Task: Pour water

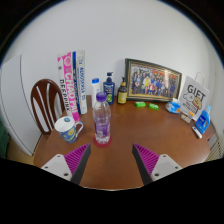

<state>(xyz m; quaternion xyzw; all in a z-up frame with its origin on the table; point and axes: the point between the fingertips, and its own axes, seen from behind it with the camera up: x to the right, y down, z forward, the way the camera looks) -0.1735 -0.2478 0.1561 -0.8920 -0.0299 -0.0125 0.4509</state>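
Bottle (102,120) upright ahead, tool (111,160) open, level

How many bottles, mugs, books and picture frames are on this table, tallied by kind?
Bottles: 3, the water bottle nearest the open gripper, plus two behind it
Mugs: 1
Upright books: 2
Framed pictures: 1
Total: 7

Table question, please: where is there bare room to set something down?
Bare table lies right of the water bottle, ahead of the open gripper. Crowded: the back edge, with small bottles and picture frame; the mug stands left.
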